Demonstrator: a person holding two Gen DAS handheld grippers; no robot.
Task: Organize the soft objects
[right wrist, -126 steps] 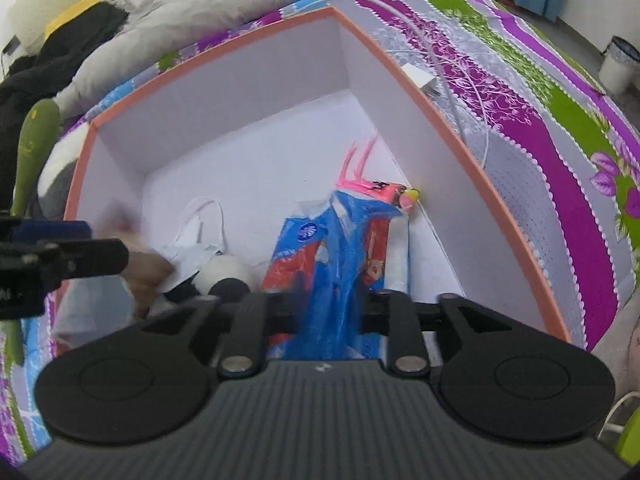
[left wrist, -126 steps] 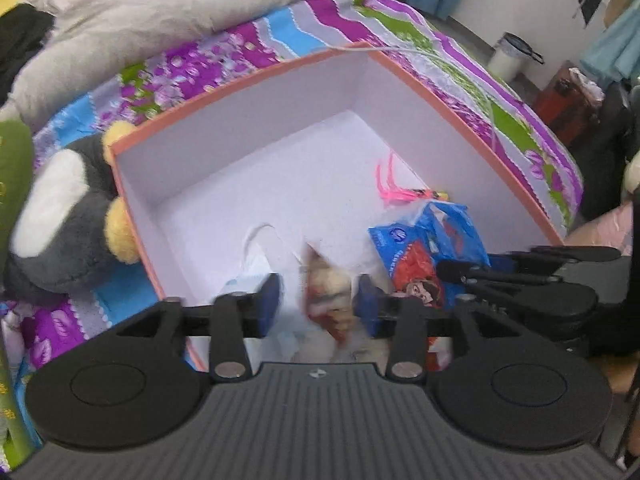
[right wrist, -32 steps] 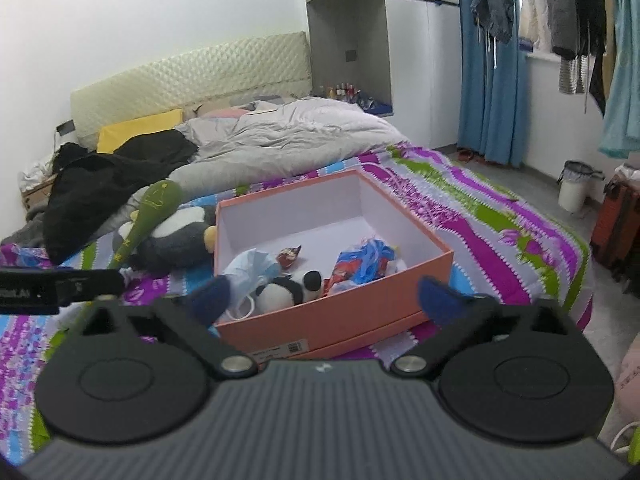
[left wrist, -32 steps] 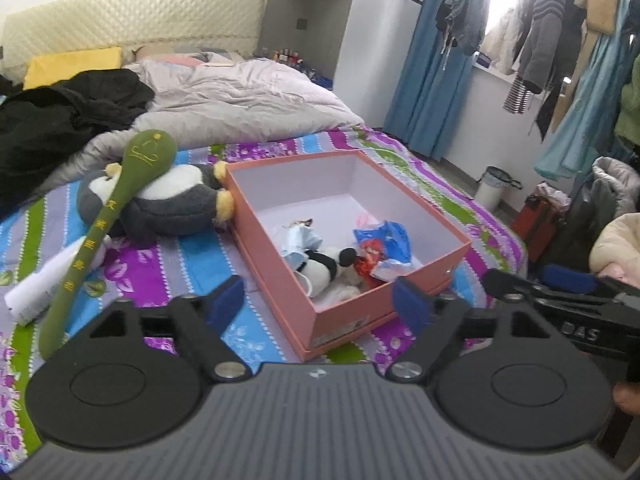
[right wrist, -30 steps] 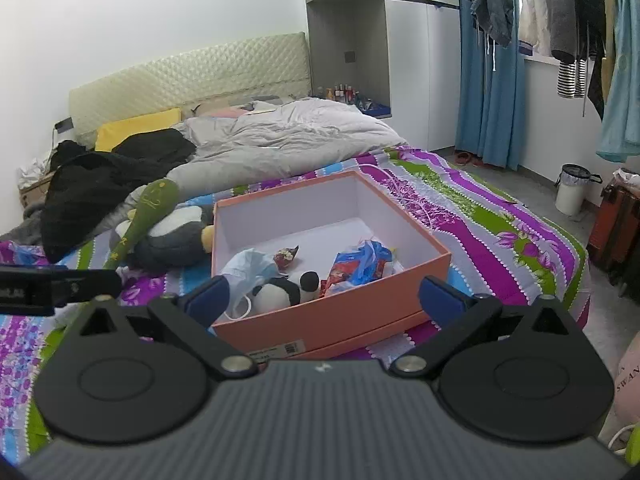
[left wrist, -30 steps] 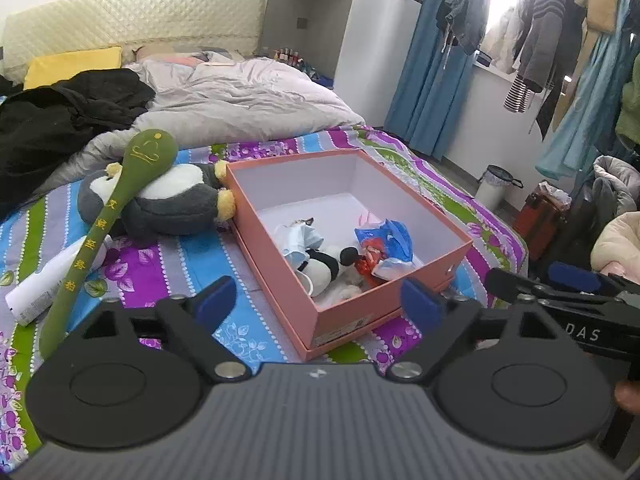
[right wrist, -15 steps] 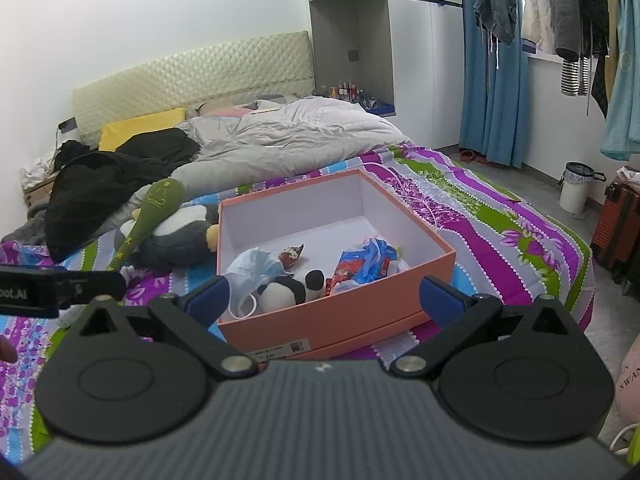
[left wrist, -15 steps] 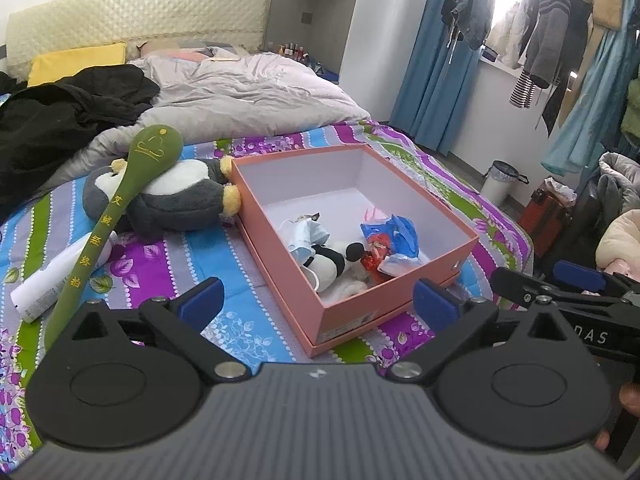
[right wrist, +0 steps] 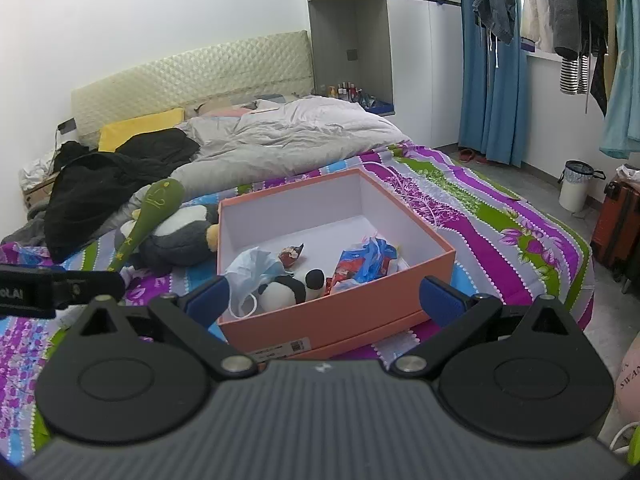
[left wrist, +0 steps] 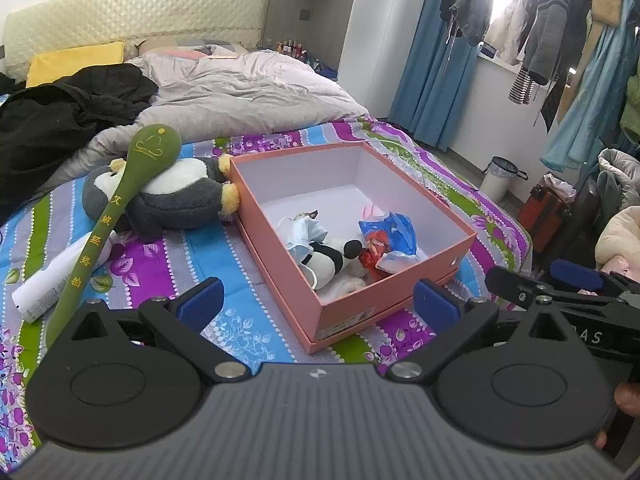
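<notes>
We see the left gripper (left wrist: 316,306) at lower centre of its view, jaws spread wide, nothing between the blue pads. Right gripper (right wrist: 325,299) same in its own view: wide apart, empty, also poking in at the right edge of the left view. Both sit back from the pink box (left wrist: 280,248), which lies mid-frame on the striped floral bedspread (left wrist: 168,256).

Inside the box, toward its near corner: a small panda plush (left wrist: 326,258), a crumpled face mask (left wrist: 304,232) just left of it and touching, a blue and red snack bag (left wrist: 386,236) to its right, and a small dark wrapper (right wrist: 291,255) behind the mask. Far half of the box floor is bare white.

Left of the box, touching its wall, a grey penguin plush (left wrist: 168,196) lies on its side. A long green spoon-shaped toy (left wrist: 120,200) with yellow characters rests across it, slanting down to lower left. A white tube (left wrist: 52,276) lies beside the toy's handle, lower left of frame. Black clothing (left wrist: 60,120) and a grey duvet (left wrist: 240,92) fill the upper left
</notes>
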